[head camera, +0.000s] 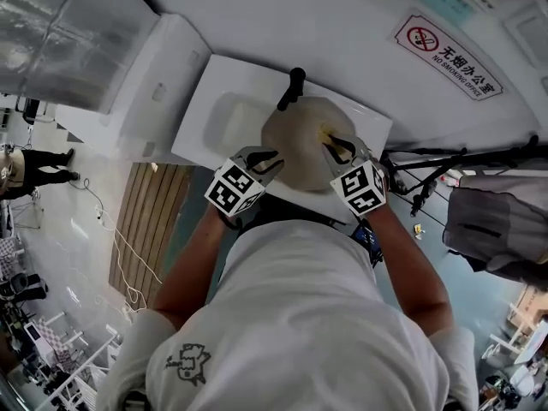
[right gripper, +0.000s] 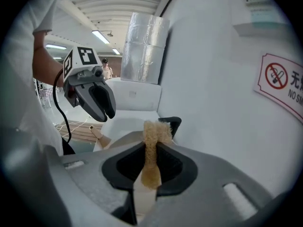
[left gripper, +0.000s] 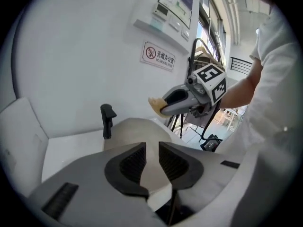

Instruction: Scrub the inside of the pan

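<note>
- The pan (head camera: 301,144) sits on the white counter (head camera: 214,75) right in front of me, just short of the wall.
- Its black handle (head camera: 291,87) points away from me towards the wall, so its long axis runs from me to the wall. The round bowl is the end nearer me.
- My left gripper (left gripper: 151,151) hangs over the pan's near left edge. Its fingers stand a narrow gap apart with nothing between them; I see only the pan's pale surface through the gap.
- My right gripper (right gripper: 151,151) is over the pan's right side, clamped on a tan scrubbing sponge (right gripper: 152,138) that sticks out past its fingertips towards the handle.
- The two grippers are near each other but apart.
</note>
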